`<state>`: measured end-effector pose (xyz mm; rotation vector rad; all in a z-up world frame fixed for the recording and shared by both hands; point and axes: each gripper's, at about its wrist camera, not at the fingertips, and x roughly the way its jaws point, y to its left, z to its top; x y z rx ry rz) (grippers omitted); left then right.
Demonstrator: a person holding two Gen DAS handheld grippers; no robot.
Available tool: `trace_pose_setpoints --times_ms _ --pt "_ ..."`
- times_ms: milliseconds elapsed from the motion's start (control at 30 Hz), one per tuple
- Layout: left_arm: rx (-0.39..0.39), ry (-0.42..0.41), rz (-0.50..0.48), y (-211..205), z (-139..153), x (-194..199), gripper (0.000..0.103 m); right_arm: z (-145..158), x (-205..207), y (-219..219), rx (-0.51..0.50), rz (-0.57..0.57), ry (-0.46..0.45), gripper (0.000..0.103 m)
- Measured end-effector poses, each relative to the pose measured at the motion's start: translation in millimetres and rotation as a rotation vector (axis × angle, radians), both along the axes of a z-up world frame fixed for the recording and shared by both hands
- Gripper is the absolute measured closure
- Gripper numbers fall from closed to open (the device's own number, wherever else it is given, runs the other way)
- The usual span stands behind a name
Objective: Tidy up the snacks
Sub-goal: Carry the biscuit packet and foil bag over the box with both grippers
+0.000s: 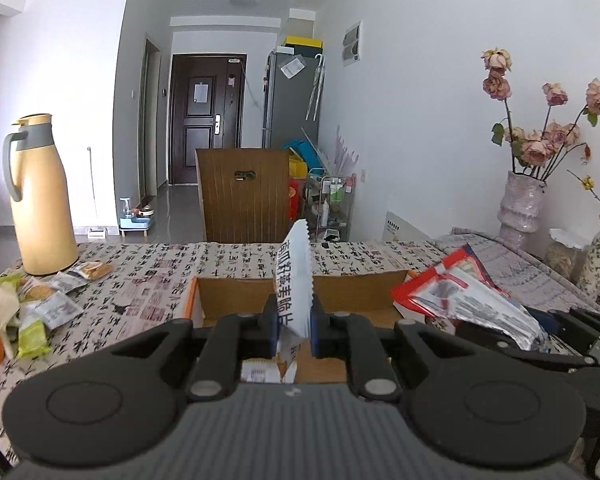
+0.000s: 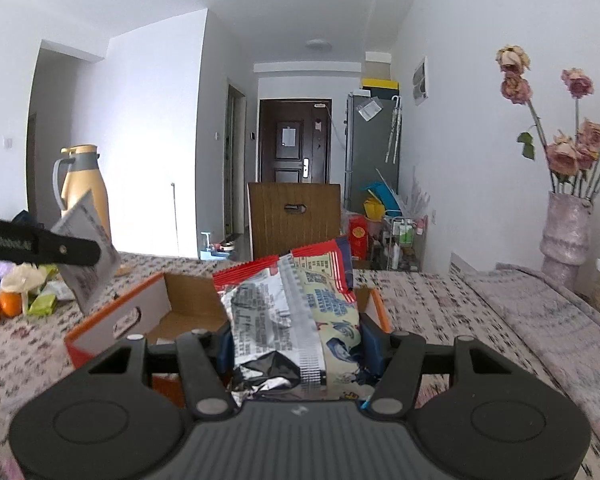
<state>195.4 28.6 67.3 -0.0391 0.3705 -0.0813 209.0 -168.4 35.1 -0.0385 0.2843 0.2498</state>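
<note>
My left gripper (image 1: 294,330) is shut on a small white snack packet (image 1: 293,276) with black writing, held upright above an open cardboard box (image 1: 236,292) with an orange outside. My right gripper (image 2: 296,350) is shut on a larger red and silver snack bag (image 2: 296,312), held over the near right side of the same box (image 2: 120,320). In the right wrist view the left gripper (image 2: 80,252) and its white packet (image 2: 86,256) show at the left, above the box's left side. In the left wrist view the red bag (image 1: 464,296) shows at the right.
Several loose snack packets (image 1: 48,300) and oranges (image 2: 0,308) lie at the table's left, beside a tall yellow thermos jug (image 1: 40,196). A vase of dried roses (image 1: 520,204) stands at the right against the wall. A wooden chair back (image 1: 244,196) stands behind the table.
</note>
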Motion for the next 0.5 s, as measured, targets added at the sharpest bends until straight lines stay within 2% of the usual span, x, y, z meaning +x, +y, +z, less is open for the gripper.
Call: trace_pose_setpoints --times_ms 200,333,500 --pt "0.006 0.02 0.016 -4.3 -5.9 38.0 0.089 1.2 49.3 10.3 0.003 -0.006 0.027 0.045" --pt "-0.005 0.051 0.024 -0.4 -21.9 56.0 0.089 -10.4 76.9 8.0 0.032 -0.021 0.077 0.045" --pt "-0.03 0.108 0.017 8.9 -40.5 69.4 0.089 -27.5 92.8 0.8 0.047 -0.029 0.131 0.045"
